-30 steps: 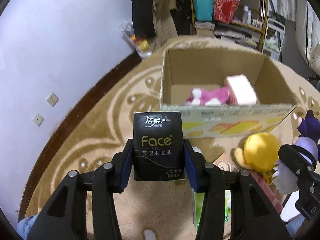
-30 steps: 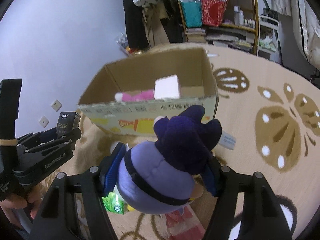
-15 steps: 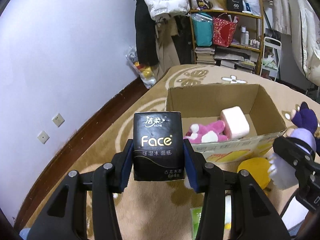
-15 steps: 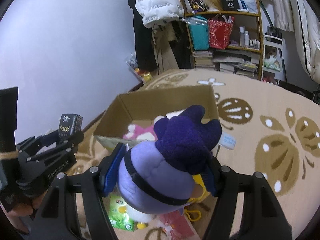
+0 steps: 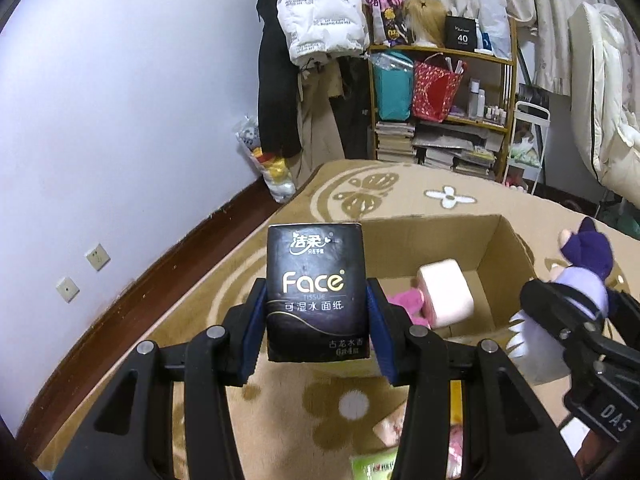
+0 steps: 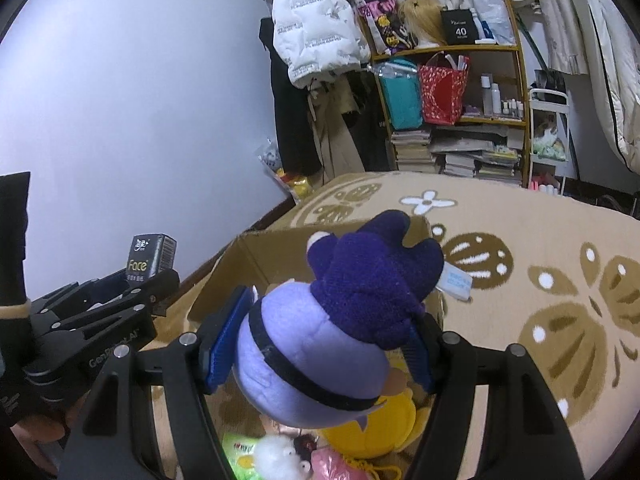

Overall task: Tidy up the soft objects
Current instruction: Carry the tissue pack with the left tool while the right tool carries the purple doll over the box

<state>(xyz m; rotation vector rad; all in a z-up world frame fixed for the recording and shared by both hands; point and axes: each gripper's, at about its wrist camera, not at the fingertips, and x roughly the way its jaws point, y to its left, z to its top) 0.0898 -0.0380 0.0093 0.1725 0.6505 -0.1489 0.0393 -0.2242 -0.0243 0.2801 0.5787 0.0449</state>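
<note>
Left gripper: blue pads clamped on the two sides of a black tissue pack, held upright and clear of the floor, short of the near wall of the cardboard box. Right gripper: jaws spread fairly wide yet pressed into the round body of a purple plush doll, dark hat pointing toward the box, lifted above the carpet.

Beyond the fingers: box open at the top, sitting on the patterned carpet; inside, a pink tissue roll leaning beside a pink plush toy. So two soft items already stowed, two more in the air on the way.

Below and nearer than the box, loose on the carpet: a yellow plush, a green packet, a small white fluffy toy and something pink, partly hidden by the doll.

Judged roughly midway: both held items not yet over the opening, and at least four pieces left to gather afterwards.
</note>
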